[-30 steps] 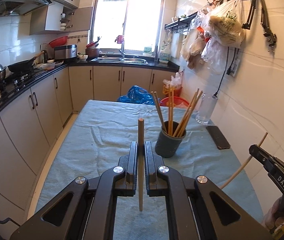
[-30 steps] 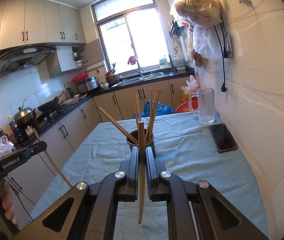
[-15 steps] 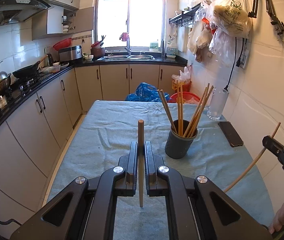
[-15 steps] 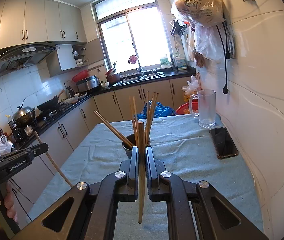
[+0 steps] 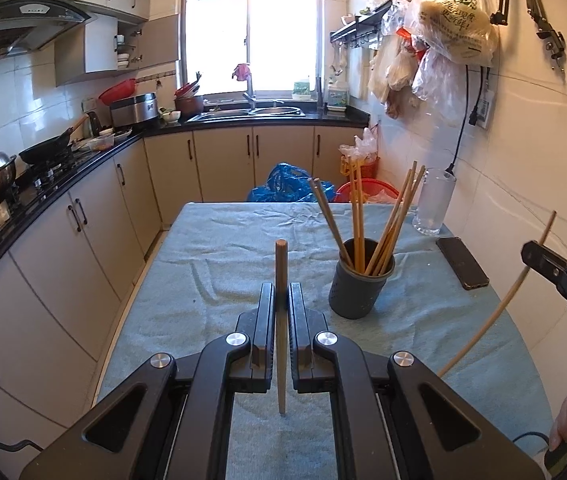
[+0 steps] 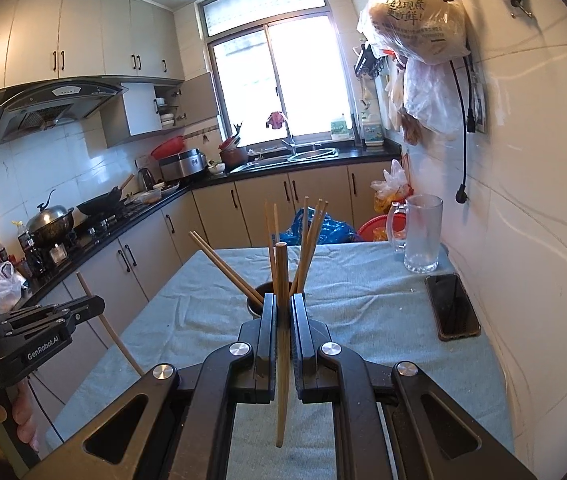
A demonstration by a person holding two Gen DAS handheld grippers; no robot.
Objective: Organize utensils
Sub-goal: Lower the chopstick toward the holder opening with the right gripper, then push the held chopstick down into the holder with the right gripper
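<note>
A dark grey utensil holder [image 5: 361,280] with several wooden chopsticks [image 5: 393,220] stands on the blue-cloth table [image 5: 223,264]. My left gripper [image 5: 281,292] is shut on an upright chopstick [image 5: 281,320], left of and nearer than the holder. My right gripper [image 6: 282,304] is shut on another upright chopstick [image 6: 282,340], just in front of the holder [image 6: 255,300], which it partly hides. Each gripper also shows in the other's view: the right one [image 5: 563,280], the left one [image 6: 39,328].
A black phone [image 5: 462,262] and a glass mug [image 5: 433,204] sit at the table's right side by the tiled wall. Cabinets and a stove counter run along the left. Bags hang on the wall above right.
Both grippers have pulled back slightly and risen, still holding their chopsticks. The holder now sits a little farther away in the left wrist view; the right gripper lines up with it.
</note>
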